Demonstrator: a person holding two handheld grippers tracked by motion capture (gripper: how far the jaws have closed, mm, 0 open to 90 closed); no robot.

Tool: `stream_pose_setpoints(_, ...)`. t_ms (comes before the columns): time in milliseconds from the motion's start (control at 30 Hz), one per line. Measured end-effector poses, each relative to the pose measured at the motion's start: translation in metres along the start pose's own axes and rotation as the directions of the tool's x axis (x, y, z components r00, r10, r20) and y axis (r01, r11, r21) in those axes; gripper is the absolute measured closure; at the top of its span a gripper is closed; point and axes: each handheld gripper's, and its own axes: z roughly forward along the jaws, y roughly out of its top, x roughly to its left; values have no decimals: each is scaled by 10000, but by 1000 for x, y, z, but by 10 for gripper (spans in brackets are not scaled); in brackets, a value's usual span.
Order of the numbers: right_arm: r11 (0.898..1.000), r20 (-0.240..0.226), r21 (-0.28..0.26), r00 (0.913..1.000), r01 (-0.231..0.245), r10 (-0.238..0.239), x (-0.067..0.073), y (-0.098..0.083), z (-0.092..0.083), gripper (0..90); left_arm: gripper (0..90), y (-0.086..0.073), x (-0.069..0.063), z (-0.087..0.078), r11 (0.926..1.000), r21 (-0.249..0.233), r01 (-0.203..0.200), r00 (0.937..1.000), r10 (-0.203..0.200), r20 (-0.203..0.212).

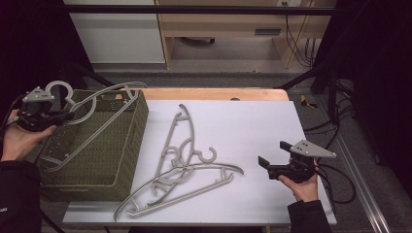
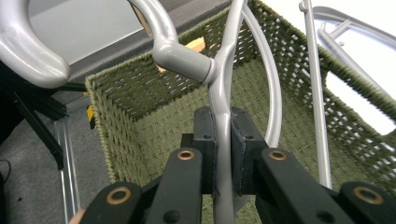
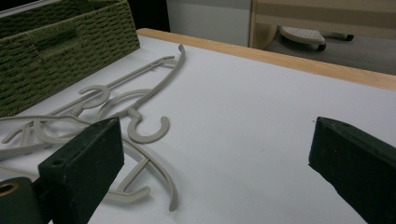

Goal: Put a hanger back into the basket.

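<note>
1. Left gripper [image 1: 68, 115] is clamped on a grey hanger [image 1: 92, 124], gripping it on the arm just below the neck. The hanger's hook sticks out past the basket's far left corner, beside the grey plate.
2. The held hanger lies slanted across the green woven basket [image 1: 124, 170]. Its far end is near the basket's far right corner, its low end near the basket's left wall. Whether it touches the rim I can't tell.
3. The basket sits at the table's left edge, on the white sheet [image 1: 243, 126].
4. The left gripper view gives the grip detail: both black pads [image 2: 241, 144] press the hanger arm [image 2: 223, 140] from either side, with the neck and hook curve right above the jaws and the basket's inside below.
5. The high view adds the layout: a pile of loose hangers [image 1: 182, 170] lies mid-table toward the near edge, just right of the basket.
6. Right gripper [image 1: 274, 160] has its jaws wide apart with nothing between them. It is held over the sheet near the table's near right corner, well apart from the held hanger.
7. The right gripper view shows the pile [image 3: 116, 121] from low down, ahead and left of its jaws, with a loose hook [image 3: 149, 128] lying flat, the basket wall [image 3: 56, 51] behind and the table's wooden far edge [image 3: 280, 58].
</note>
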Motion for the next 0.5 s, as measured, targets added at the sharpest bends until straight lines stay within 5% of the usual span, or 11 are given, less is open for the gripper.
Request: stream_pose_setpoints(500,10000,4,48,10000,17,-17,0,-1,2,37,823,-23,5,23,9979,629,-146,9997,157,-166)
